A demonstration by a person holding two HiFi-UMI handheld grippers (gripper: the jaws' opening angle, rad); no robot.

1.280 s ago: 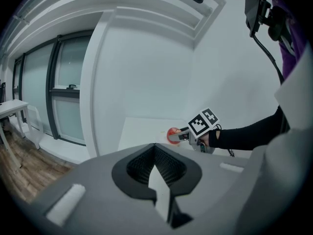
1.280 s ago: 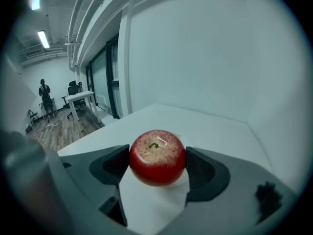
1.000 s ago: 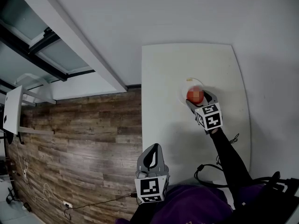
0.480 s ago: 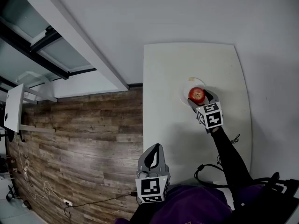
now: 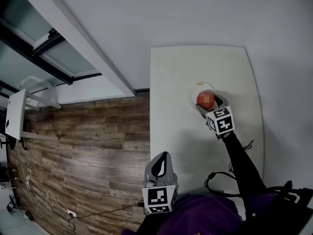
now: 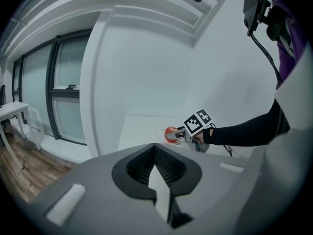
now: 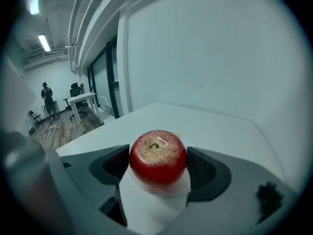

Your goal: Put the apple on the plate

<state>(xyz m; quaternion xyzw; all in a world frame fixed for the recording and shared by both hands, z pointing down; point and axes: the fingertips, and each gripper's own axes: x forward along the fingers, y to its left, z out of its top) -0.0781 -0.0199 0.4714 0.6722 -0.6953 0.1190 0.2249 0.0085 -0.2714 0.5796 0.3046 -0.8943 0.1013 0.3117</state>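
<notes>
A red apple (image 5: 206,99) sits upright, stem up, on a small white plate (image 5: 194,93) near the middle of the white table (image 5: 171,77). My right gripper (image 5: 209,103) reaches in from the near side and is shut on the apple. In the right gripper view the apple (image 7: 157,155) fills the gap between the two dark pads, touching both, with the plate (image 7: 164,190) under it. My left gripper (image 5: 159,166) hangs shut and empty off the table's near left corner. From the left gripper view the apple (image 6: 170,133) shows far ahead.
A black cable (image 5: 217,179) lies on the table's near end by the person's sleeve. Wood floor (image 5: 88,141) runs left of the table and a white wall stands behind it. A person (image 7: 46,98) and a desk (image 7: 82,101) are far off.
The right gripper with the apple has drifted very slightly right over the plate. The left gripper has not moved.
</notes>
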